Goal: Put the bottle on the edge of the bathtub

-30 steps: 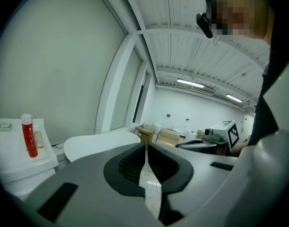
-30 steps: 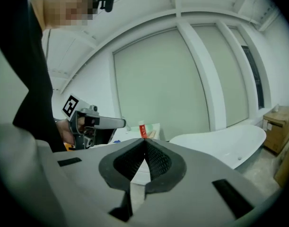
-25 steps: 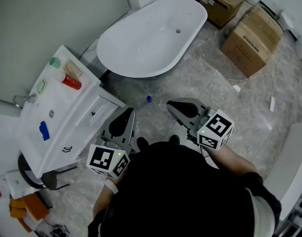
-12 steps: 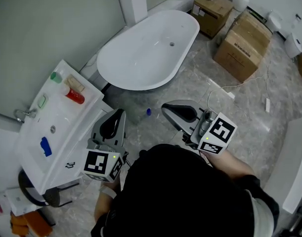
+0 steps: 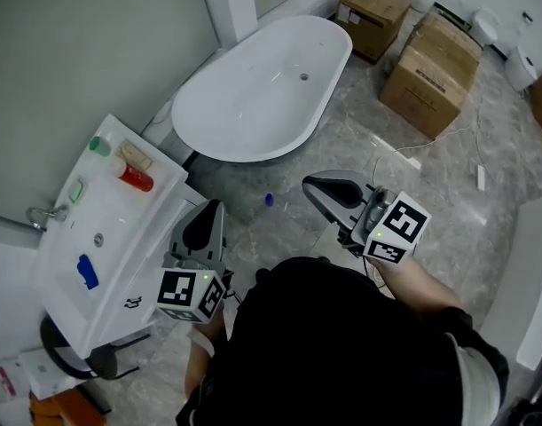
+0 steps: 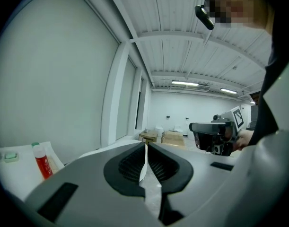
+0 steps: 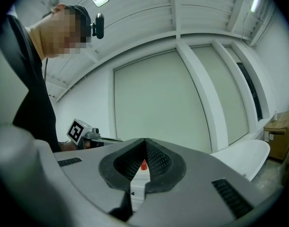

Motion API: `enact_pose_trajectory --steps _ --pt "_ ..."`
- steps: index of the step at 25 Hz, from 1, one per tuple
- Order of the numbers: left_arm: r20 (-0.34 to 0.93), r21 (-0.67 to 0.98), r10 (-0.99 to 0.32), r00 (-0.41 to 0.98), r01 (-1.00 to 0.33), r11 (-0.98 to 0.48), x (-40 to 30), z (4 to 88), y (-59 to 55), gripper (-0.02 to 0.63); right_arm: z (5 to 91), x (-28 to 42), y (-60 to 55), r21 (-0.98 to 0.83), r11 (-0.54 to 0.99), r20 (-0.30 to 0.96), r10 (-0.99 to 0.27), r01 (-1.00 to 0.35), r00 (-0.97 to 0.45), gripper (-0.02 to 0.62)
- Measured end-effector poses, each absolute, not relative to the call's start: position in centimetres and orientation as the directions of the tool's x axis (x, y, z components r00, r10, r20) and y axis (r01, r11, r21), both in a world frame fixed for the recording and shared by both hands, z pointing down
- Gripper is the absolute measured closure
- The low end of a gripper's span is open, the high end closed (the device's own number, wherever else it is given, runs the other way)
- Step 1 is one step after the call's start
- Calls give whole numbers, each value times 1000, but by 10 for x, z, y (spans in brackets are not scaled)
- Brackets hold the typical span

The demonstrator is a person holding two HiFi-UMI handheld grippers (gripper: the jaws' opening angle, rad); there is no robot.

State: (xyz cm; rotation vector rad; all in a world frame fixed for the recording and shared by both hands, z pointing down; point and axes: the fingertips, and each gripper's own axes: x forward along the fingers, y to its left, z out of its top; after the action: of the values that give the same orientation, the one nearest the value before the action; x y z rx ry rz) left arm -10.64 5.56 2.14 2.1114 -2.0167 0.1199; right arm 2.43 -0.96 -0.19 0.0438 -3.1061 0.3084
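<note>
The red bottle (image 5: 134,177) with a white cap lies on the white vanity top (image 5: 120,229) at the left, beside the wall. In the left gripper view the red bottle (image 6: 41,162) shows low at the left. The white oval bathtub (image 5: 253,91) stands beyond it, empty. My left gripper (image 5: 216,205) is shut with nothing in it, hanging over the floor just right of the vanity. My right gripper (image 5: 309,183) is also shut and empty, over the floor in front of the tub. The two are apart and each shows in the other's view.
On the vanity top lie a green-capped item (image 5: 99,145), a soap dish (image 5: 75,189) and a blue object (image 5: 87,272). Cardboard boxes (image 5: 430,69) stand right of the tub. A small blue cap (image 5: 269,199) and a white cable (image 5: 430,149) lie on the marble floor.
The head view has shifted a little. The left gripper has drifted slightly left toward the vanity. Both grippers stay shut and empty.
</note>
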Motion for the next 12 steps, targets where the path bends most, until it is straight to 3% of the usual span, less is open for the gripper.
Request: enact_pose_trajectory --steps 5,12 --pt "208 104 -977 45 -994 -24 -107 20 57 577 3 28 -19 -194 976 32 -90 -95 -995 568" --pt "220 108 -974 43 -994 -20 -102 22 56 577 7 28 -14 -210 976 25 -57 -61 -998 568"
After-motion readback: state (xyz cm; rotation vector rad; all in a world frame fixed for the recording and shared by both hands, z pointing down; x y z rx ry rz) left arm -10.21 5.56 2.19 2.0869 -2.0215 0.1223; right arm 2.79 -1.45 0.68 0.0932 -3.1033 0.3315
